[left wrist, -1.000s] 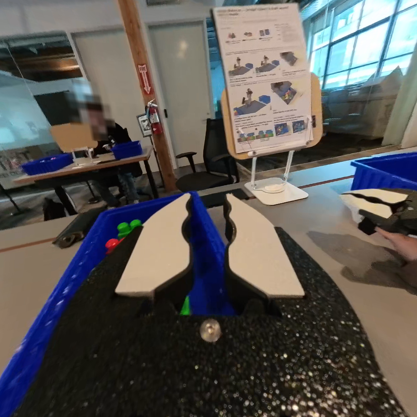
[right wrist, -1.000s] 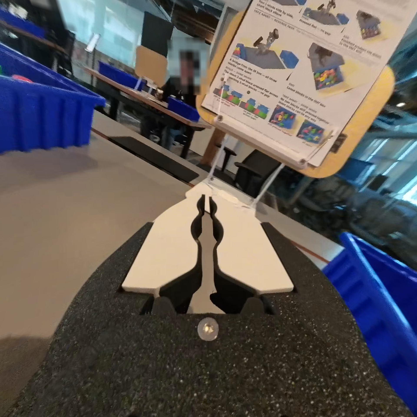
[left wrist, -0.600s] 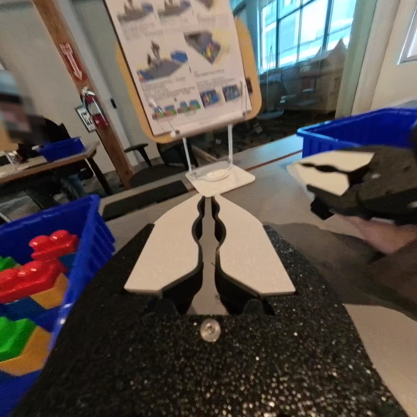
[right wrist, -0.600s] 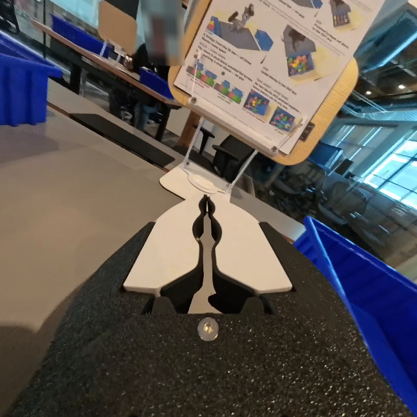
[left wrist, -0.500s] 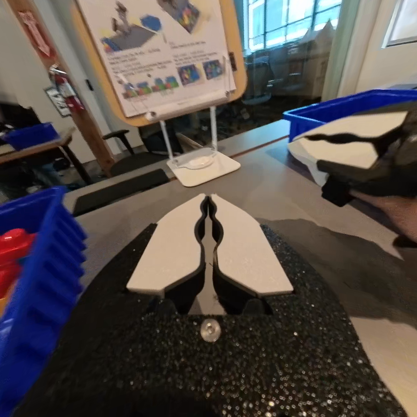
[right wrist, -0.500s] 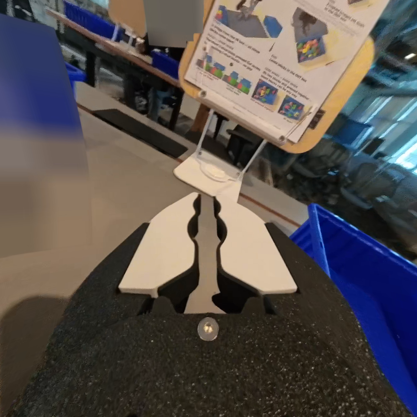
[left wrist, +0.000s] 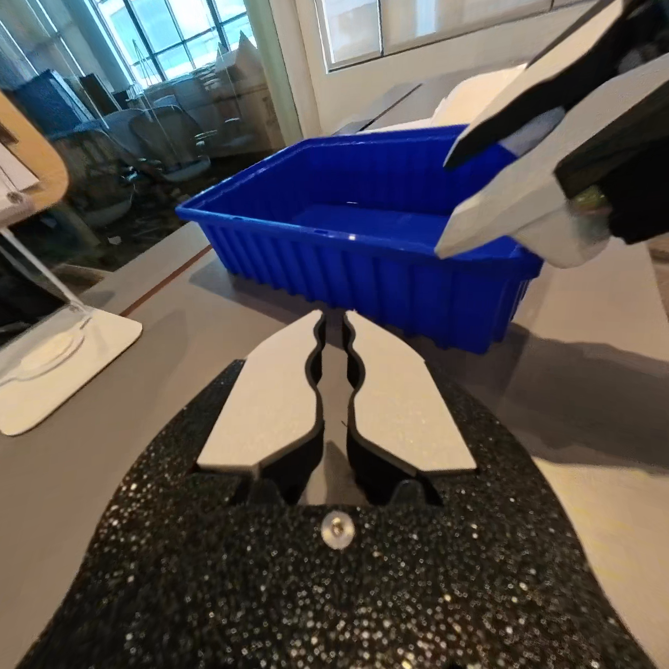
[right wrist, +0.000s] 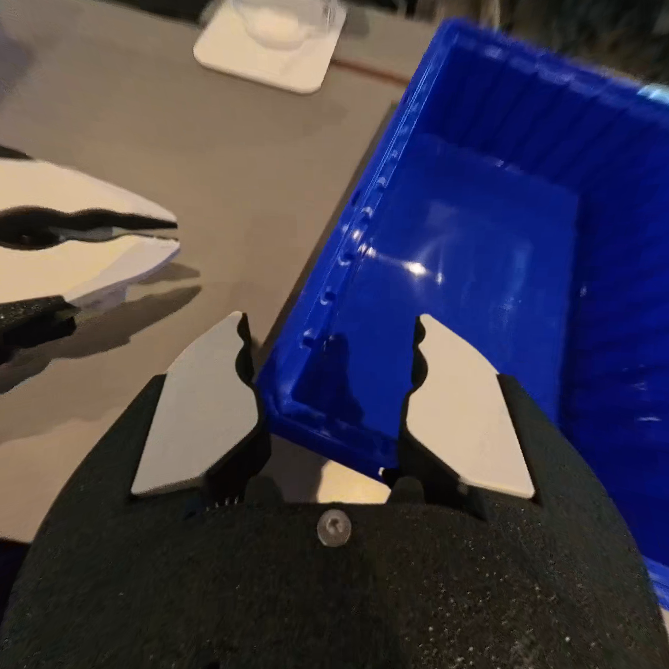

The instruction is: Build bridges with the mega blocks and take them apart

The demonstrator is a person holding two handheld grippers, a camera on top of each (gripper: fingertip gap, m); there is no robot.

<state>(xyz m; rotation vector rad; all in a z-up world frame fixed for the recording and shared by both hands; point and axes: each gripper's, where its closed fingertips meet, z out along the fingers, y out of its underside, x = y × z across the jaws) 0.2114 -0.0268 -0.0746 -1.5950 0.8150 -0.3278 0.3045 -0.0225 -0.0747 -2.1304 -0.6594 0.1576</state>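
No mega blocks are in view. An empty blue bin (left wrist: 362,268) stands on the grey table ahead of my left gripper (left wrist: 333,320). That gripper is just above the table, short of the bin's near wall, with only a narrow slit between its fingers and nothing in them. My right gripper (right wrist: 331,318) is wide open and empty. It points down over the near left corner of the bin (right wrist: 362,231). In the left wrist view the right gripper (left wrist: 447,206) hangs over the bin's right end. In the right wrist view the left gripper (right wrist: 173,235) lies to the left.
The white base of a sign stand (left wrist: 54,373) sits on the table left of the bin; it also shows at the top of the right wrist view (right wrist: 268,47). Bare grey table (right wrist: 181,126) lies between the stand and the bin. Glass walls and chairs lie beyond the table.
My left gripper swung right, away from the bin with blocks, closed, and now faces the empty bin. My right gripper tipped down over that bin and opened wide.
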